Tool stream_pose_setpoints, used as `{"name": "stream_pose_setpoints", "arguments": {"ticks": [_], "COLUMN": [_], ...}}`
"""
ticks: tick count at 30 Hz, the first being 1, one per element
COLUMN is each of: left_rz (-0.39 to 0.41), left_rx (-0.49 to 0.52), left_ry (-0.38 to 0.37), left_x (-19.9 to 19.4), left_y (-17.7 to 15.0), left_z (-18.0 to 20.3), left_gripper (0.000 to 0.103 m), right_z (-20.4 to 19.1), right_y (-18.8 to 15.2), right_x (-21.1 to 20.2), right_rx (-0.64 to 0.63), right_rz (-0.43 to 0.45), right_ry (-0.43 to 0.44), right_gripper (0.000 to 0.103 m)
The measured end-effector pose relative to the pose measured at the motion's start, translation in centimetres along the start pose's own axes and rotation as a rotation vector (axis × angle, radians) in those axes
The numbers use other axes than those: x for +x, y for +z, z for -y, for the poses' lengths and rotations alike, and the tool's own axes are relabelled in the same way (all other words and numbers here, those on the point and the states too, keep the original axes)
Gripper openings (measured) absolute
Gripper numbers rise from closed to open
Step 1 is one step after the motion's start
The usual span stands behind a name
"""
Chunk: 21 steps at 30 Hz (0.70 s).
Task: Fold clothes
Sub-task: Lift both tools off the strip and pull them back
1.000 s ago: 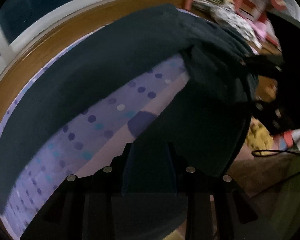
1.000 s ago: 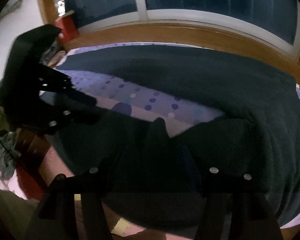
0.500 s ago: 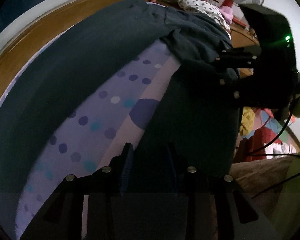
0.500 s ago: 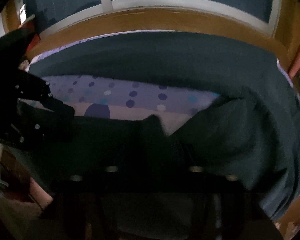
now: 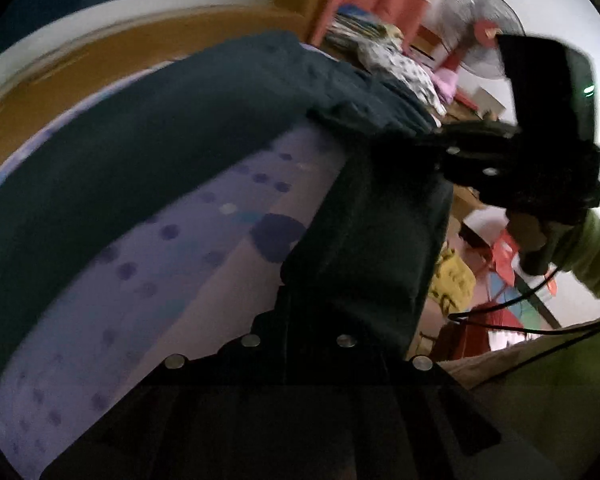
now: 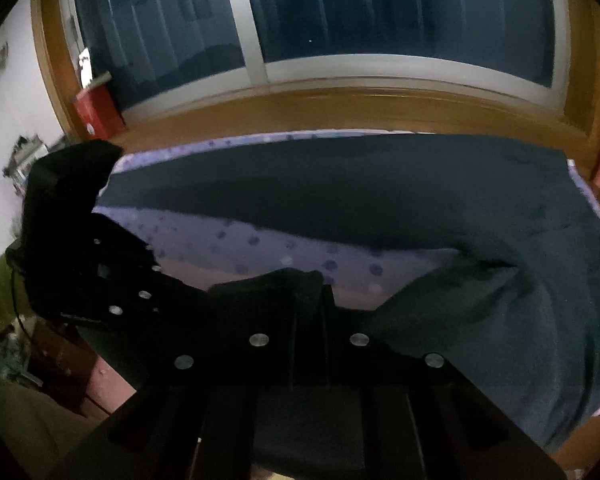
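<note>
My left tongs (image 5: pixel 300 300) have come together on the near hem of the dark trousers (image 6: pixel 340 184); my right tongs (image 6: pixel 312 292) are closing on it too. Beyond, the trousers lie across the dotted bedsheet (image 5: pixel 148 264) toward the window (image 6: pixel 380 12).

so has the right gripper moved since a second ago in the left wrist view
Yes. The right gripper has risen against the fan behind it, pinching the dark garment where before it sat low at the frame's right edge.
</note>
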<state>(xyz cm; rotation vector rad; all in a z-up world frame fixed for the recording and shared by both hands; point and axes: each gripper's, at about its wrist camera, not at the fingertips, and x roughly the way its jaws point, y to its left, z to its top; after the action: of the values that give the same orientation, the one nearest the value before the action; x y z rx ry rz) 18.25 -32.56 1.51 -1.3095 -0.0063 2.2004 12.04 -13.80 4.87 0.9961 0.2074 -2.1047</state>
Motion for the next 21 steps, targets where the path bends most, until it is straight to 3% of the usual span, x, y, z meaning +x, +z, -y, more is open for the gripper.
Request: {"name": "stream_pose_setpoints", "arguments": {"ticks": [3, 7, 10, 15, 18, 21], "left_rz": [-0.012, -0.057, -0.055, -0.002, 0.001, 0.003], "left_rx": [-0.011, -0.077, -0.14, -0.2, -0.209, -0.194], "left_ry": [0.059, 0.118, 0.111, 0.048, 0.033, 0.035], "left_x": [-1.3, 0.1, 1.0, 0.1, -0.9, -1.8], "left_y": [-0.8, -1.6, -2.6, -3.9, -4.5, -4.4], "left_z": [-0.5, -2.4, -3.7, -5.2, -6.2, -6.4], "left_gripper": [0.007, 0.007, 0.007, 0.013, 0.023, 0.025], "right_z": [-0.2, -0.1, 0.4, -0.8, -1.9, -3.4], "right_y": [0.5, 0.3, -0.3, -0.8, -0.4, -0.1], "right_x": [1.8, 5.8, 8.5, 8.6, 8.3, 7.0], "right_rx": [0.027, 0.071, 0.111, 0.099, 0.122, 0.16], "right_rz": [0.001, -0.031, -0.065, -0.041, -0.057, -0.029], "right_ry": [0.035, 0.034, 0.011, -0.071, -0.139, -0.198], "right_gripper": [0.009, 0.009, 0.009, 0.011, 0.023, 0.051]}}
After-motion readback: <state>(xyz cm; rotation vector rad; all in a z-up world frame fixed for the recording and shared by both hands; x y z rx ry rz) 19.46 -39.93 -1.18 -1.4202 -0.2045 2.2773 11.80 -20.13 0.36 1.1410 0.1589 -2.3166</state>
